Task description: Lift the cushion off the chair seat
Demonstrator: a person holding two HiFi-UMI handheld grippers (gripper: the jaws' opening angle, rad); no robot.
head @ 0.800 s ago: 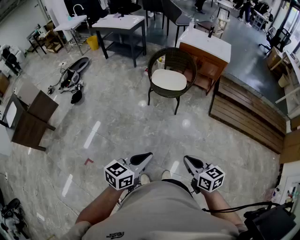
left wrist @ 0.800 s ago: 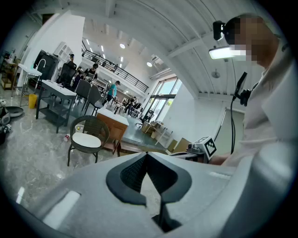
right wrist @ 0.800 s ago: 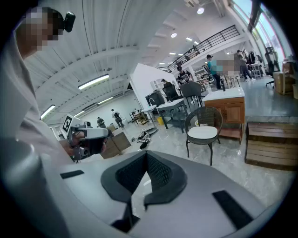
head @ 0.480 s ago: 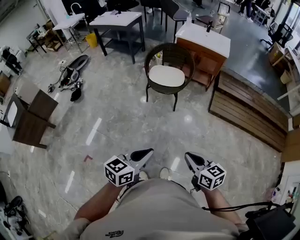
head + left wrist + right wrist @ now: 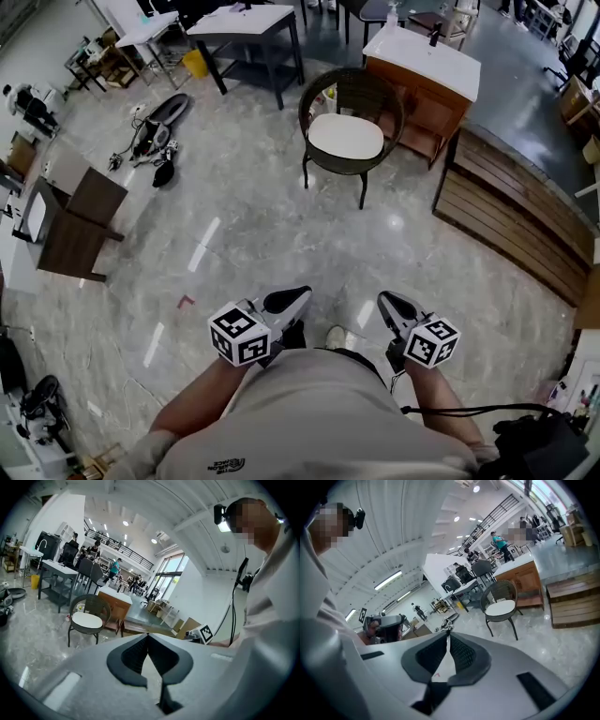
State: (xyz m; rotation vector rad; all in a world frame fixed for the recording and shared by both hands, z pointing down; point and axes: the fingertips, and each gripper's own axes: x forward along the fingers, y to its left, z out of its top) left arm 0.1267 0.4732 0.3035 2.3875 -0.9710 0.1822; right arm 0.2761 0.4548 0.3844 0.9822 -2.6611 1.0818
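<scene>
My left gripper (image 5: 302, 294) and right gripper (image 5: 383, 299) both have their jaws pressed together on nothing, held well short of the chair (image 5: 361, 95). The white cushion (image 5: 346, 137) lies flat on that chair's seat.

White cushion (image 5: 346, 137), dark wicker chair (image 5: 362, 94), grey marbled floor (image 5: 262, 246)

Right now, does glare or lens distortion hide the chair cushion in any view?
Head view: the cushion is sharp and evenly lit; ceiling-light glare spots sit on the glossy floor beside the chair, not on it. Left gripper view: fisheye bending, dark corners, cushion small but clear. Right gripper view: same distortion, cushion readable.
</scene>
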